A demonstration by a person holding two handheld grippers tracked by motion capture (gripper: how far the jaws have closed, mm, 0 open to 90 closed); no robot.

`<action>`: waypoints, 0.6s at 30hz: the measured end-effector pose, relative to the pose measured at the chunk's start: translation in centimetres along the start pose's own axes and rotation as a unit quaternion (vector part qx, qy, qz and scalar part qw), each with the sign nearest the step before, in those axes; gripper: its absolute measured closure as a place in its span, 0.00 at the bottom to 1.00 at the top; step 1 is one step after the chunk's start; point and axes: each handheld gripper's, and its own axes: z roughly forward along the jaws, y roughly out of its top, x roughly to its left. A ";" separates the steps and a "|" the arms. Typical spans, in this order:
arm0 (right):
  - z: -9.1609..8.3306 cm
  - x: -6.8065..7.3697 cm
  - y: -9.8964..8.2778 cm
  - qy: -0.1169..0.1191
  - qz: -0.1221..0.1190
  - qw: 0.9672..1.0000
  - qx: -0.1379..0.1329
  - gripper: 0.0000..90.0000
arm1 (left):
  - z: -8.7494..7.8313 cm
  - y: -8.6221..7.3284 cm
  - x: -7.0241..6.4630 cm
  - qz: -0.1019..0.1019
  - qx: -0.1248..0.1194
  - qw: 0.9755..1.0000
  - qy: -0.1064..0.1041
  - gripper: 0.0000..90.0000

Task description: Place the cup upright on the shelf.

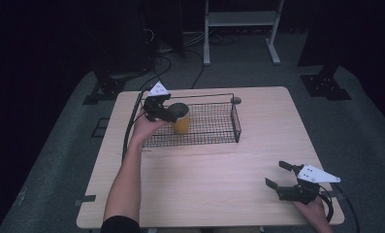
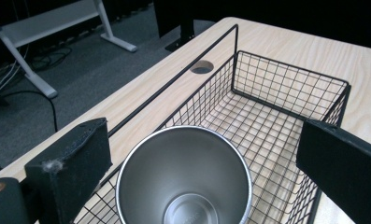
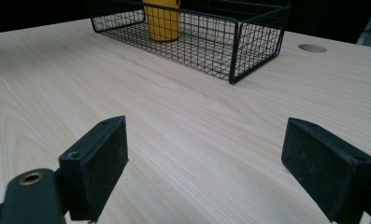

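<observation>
We have our left hand-held gripper at the yellow cup, which stands upright in the left end of the wire basket on the bench; its jaws are spread wide on either side of the rim, clamping nothing. The steel-lined cup looks rigid, light and slick, so we would grip the wall just below the rim. Our right hand-held gripper waits open and empty.

The person is wearing a short black sleeve. Both black two-jaw grippers, left and right, are carrying grey three-cornered plates and trailing black cables.
</observation>
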 end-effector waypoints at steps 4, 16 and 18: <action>0.0 0.0 0.0 0.000 -0.002 1.000 0.000 0.15 | -0.4 -0.2 -0.3 0.001 -0.004 1.000 -0.001 0.03; 0.0 0.1 0.0 0.000 -0.003 1.000 0.001 0.15 | -1.9 -0.8 -1.3 0.001 -0.019 1.000 -0.001 0.03; 0.0 0.1 0.0 0.000 -0.002 1.000 0.001 0.15 | -2.1 -1.0 -1.4 -0.002 -0.017 1.000 -0.004 0.03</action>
